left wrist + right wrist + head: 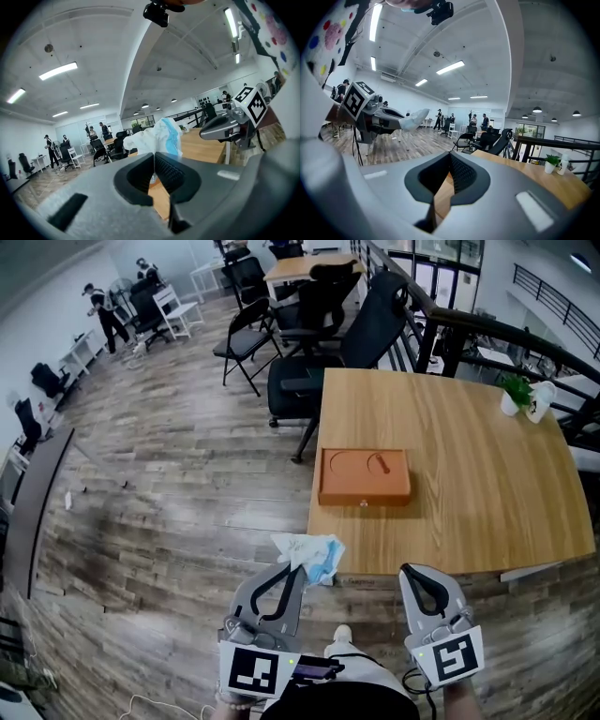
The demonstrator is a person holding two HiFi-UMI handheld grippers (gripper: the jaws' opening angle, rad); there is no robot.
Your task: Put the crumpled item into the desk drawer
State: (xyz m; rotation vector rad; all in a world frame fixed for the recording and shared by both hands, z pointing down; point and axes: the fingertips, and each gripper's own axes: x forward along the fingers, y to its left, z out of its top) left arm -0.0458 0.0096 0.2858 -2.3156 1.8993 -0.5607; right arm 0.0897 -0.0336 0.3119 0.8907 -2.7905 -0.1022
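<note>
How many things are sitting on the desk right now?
3: the orange drawer box toward the desk's left side; a small potted plant and a white container beside it at the far right corner. The crumpled item is held in the left claw.

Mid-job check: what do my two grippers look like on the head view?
The left gripper and right gripper match: light grey plastic bodies, loop-shaped fingers with black ribbed inner pads. Each carries a white cube printed with black square markers, with a small green light beside it.

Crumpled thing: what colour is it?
Crumpled item: white and light blue, best in the left gripper view.
</note>
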